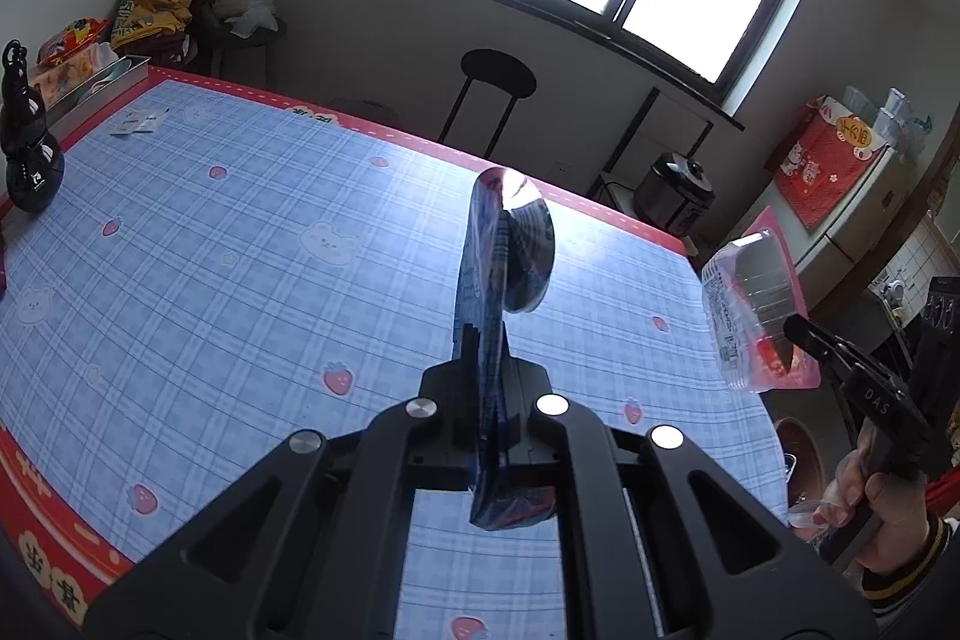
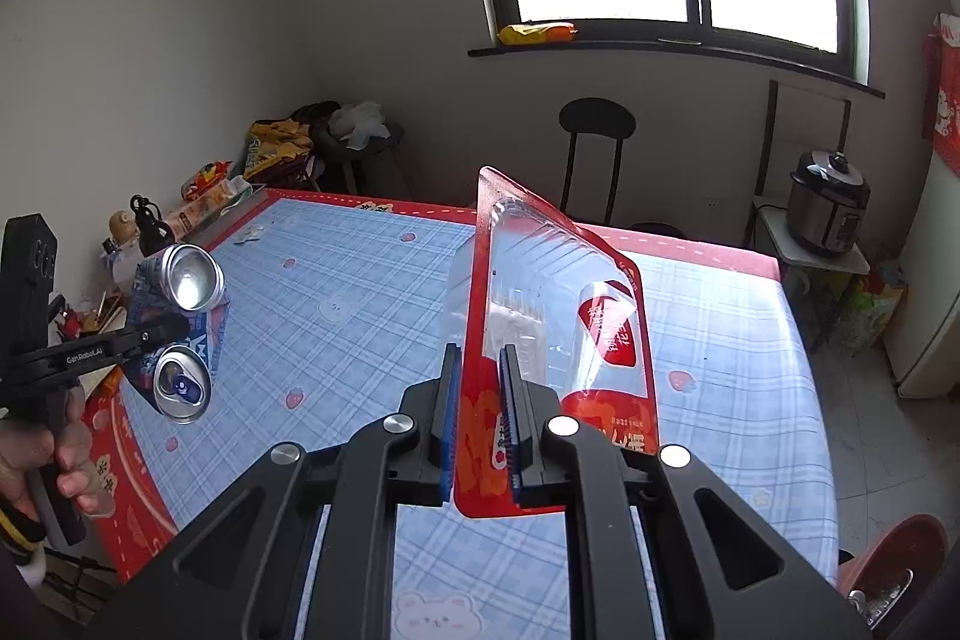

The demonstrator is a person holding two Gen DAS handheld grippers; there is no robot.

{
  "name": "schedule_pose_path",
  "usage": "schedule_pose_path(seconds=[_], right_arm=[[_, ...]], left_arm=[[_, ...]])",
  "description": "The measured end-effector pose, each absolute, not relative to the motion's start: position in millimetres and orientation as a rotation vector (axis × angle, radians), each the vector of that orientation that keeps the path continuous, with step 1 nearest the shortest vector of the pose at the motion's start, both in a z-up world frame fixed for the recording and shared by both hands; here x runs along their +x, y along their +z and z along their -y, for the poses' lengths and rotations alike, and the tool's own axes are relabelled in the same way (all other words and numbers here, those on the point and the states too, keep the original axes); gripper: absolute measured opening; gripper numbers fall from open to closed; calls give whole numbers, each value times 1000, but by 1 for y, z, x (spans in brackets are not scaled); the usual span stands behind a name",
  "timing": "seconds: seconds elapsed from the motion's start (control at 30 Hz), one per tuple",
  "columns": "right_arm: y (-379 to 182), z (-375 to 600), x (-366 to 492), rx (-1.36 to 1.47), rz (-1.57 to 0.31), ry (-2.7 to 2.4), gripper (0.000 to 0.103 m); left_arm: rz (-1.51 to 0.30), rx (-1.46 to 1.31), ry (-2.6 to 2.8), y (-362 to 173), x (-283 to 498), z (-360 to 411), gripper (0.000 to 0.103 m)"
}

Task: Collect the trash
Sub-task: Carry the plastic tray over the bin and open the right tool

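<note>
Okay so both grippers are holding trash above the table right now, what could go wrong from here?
1. The left gripper pinches a crushed can flat across its middle; both ends stick out, so it could swivel or slip free.
2. The right gripper holds the clear plastic package only by its thin red edge; the bulky part overhangs and may flex out.
3. Both items hang above the table, so either would drop back onto it.
</note>
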State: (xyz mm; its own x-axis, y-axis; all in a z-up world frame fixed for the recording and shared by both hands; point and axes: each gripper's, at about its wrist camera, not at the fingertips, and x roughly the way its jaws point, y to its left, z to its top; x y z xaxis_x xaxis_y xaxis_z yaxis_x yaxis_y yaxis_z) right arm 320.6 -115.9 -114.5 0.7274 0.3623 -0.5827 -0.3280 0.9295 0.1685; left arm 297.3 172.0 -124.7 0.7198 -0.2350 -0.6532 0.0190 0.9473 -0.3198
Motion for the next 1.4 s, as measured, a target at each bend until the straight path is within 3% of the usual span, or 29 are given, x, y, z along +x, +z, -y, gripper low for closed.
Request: schedule_pose_path(seconds=[0.37,0.57,0.93,0.97,1.07,1.13,1.2,1.4], right_arm=[[-69,314,186,-24,-539,129,13],[-82,413,154,21,-582,-25,13],[-131,493,169,267,-638,-115,17],[-133,495,170,279,-638,-116,23],[-133,499,164,312,-593,-153,61],[-130,499,158,318,-565,-171,75],[-125,497,150,300,-557,-225,95],[-110,494,125,266,-563,-324,97]], left_arm=[[-678,-243,-397,-73,235,28,8],[-686,-209,-535,-73,225,119,8],[-726,-133,-599,-78,225,168,8],[-728,-124,-602,-77,227,169,8],[-730,-94,-618,-73,231,175,8],[-731,-80,-634,-71,233,179,8],[-735,-72,-654,-72,235,179,8],[-742,-40,-756,-73,247,211,8]])
